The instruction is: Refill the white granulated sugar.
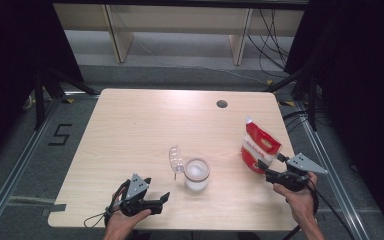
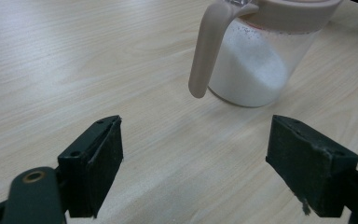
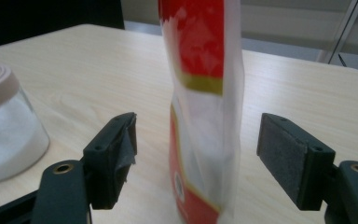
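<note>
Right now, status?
Both grippers open: left empty, right straddling bag, pads clear. Bag upright. Jar lid open. Nothing in the way.

Bright overhead light, soft shadows; tongs views slightly blurred.

Red-white pouch (image 3: 204,112) upright between parted jaws (apparently untouched), jar (image 3: 4,135) left

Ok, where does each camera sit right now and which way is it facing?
High view: above the near table edge, looking forward and down on the table; both forearms, left claw, right claw.
Left gripper view: on the left claw, facing the jar of white powder; open jaws.
Right gripper view: facing the red pouch between open jaws.
Shared: the jar shows in all three.
</note>
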